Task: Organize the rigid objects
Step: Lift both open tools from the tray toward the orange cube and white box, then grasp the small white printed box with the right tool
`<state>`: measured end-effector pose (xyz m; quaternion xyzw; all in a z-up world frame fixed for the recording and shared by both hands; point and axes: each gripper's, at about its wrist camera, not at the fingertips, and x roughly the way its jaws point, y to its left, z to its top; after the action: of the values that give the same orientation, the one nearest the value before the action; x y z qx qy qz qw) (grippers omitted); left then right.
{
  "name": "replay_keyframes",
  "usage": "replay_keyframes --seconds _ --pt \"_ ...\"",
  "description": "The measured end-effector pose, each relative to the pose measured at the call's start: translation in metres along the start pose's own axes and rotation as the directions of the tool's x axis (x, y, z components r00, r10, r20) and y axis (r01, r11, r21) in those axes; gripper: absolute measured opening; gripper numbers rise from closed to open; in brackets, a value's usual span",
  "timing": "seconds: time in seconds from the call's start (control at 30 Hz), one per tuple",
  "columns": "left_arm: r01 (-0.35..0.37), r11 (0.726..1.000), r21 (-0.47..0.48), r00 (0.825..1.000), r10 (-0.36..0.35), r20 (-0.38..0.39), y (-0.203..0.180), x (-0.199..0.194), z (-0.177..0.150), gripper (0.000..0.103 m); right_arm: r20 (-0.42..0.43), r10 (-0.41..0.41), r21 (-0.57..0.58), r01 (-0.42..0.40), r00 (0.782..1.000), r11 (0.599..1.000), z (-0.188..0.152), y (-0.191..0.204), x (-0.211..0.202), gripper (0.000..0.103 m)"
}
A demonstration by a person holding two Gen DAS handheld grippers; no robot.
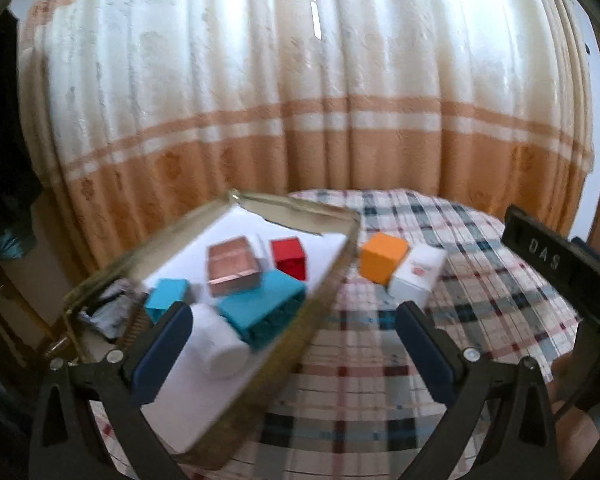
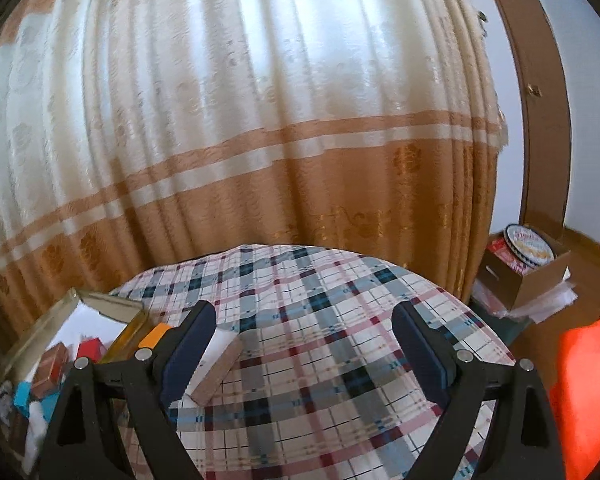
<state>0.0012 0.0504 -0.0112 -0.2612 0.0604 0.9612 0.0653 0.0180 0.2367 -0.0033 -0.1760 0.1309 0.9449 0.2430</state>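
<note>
Plaid tablecloth (image 1: pixel 440 320) seen under both grippers; left gripper (image 1: pixel 294 344) and right gripper (image 2: pixel 304 350) jaws spread, nothing held. Orange cube (image 1: pixel 382 257) and white box (image 1: pixel 418 274) sit touching at 1 o'clock, just beside cardboard tray (image 1: pixel 332 280)

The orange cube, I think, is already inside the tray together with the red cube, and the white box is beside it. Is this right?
Not quite. The left wrist view shows the orange cube outside the tray, on the checked tablecloth. The white box is indeed beside it, and the red cube is inside the tray.
</note>
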Motion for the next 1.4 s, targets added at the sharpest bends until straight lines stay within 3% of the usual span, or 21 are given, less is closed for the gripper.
replay_keyframes --seconds 0.2,0.37,0.53,0.8,0.93,1.03,1.2,1.4 --pt "0.003 1.000 0.025 1.000 -0.004 0.030 -0.016 -0.001 0.005 0.103 -0.009 -0.006 0.038 0.006 1.000 0.999 0.003 -0.017 0.000 0.092" --pt "-0.020 1.000 0.004 1.000 0.020 -0.003 -0.011 0.006 0.005 0.103 -0.045 -0.018 0.097 0.023 0.999 0.995 0.003 -0.031 0.006 0.092" --pt "-0.018 1.000 -0.002 1.000 0.018 0.016 -0.010 0.000 0.001 0.103 -0.054 -0.032 0.110 0.038 0.998 0.993 0.003 -0.038 0.007 0.092" --pt "-0.001 1.000 0.009 1.000 0.001 -0.029 -0.013 0.001 -0.004 0.103 -0.068 -0.032 0.138 0.041 0.997 0.990 0.002 -0.045 0.009 0.091" --pt "-0.005 1.000 0.002 0.998 0.005 -0.055 -0.012 0.003 -0.007 0.103 -0.122 0.003 0.099 0.009 0.993 0.995 0.001 -0.036 0.019 0.091" --pt "-0.014 1.000 0.011 0.999 0.015 -0.046 -0.015 -0.001 -0.009 0.103 -0.215 0.076 0.047 -0.067 0.974 0.997 -0.003 -0.018 0.037 0.091" --pt "-0.048 0.999 -0.022 0.999 0.048 -0.009 -0.008 -0.009 -0.010 0.103 -0.373 0.220 0.042 -0.221 0.901 0.974 -0.019 0.010 0.066 0.091" --pt "-0.081 0.987 -0.140 0.996 0.074 -0.049 0.015 -0.003 -0.011 0.103 -0.451 0.238 -0.022 -0.277 0.860 0.961 -0.027 0.045 0.085 0.091"
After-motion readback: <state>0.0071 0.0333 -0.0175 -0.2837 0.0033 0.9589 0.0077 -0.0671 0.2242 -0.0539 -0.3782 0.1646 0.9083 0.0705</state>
